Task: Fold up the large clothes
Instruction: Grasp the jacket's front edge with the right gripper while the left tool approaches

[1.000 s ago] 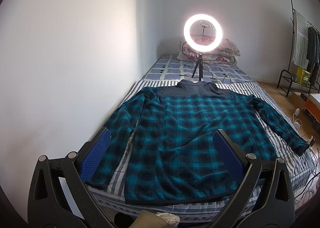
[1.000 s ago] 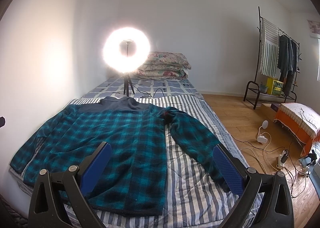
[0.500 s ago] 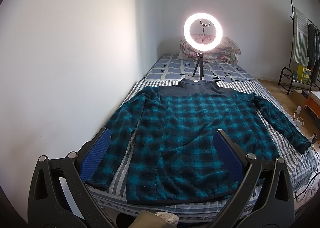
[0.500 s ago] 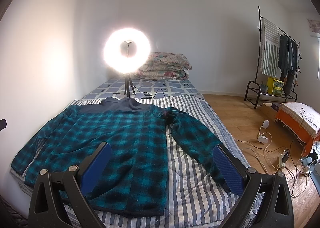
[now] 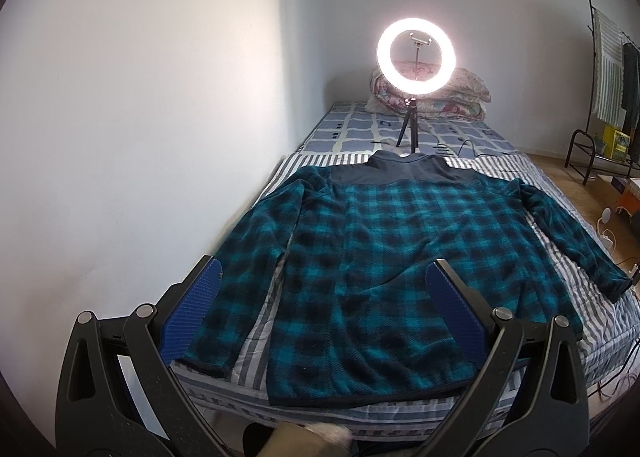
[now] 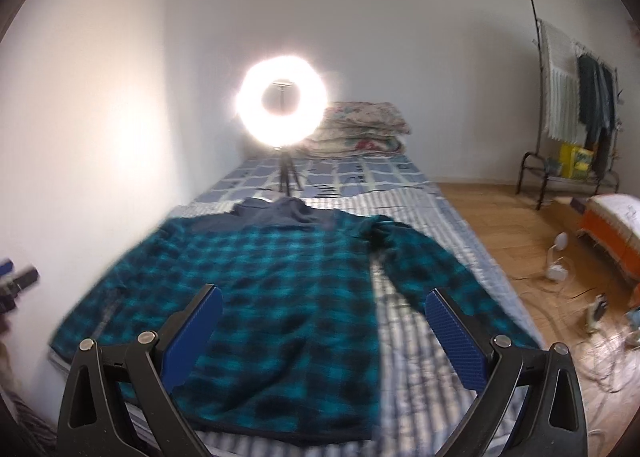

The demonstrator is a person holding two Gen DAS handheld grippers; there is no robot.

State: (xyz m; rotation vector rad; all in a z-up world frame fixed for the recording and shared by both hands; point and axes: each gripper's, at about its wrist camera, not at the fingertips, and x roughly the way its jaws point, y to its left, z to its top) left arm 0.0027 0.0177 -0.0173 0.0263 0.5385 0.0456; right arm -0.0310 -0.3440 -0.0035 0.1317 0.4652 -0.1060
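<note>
A teal and black plaid fleece jacket (image 5: 384, 257) lies flat on the striped bed (image 5: 572, 277), back up, dark collar toward the far end, both sleeves spread out. My left gripper (image 5: 324, 277) hovers open above the hem end, over the jacket's left half, holding nothing. In the right wrist view the same jacket (image 6: 280, 289) looks blurred. My right gripper (image 6: 324, 305) is open too, above the jacket's right side and the striped cover (image 6: 420, 357) beside the right sleeve. Neither gripper touches the cloth.
A lit ring light on a small tripod (image 5: 416, 57) stands on the bed beyond the collar, with folded quilts (image 5: 452, 97) behind it. A white wall (image 5: 140, 137) runs along the left side. Right of the bed: wooden floor (image 6: 520, 241), cables, a clothes rack (image 6: 576, 97).
Both grippers have moved forward and slightly lower toward the jacket. The right wrist view has swung to the right and blurred with motion. The jacket has not moved.
</note>
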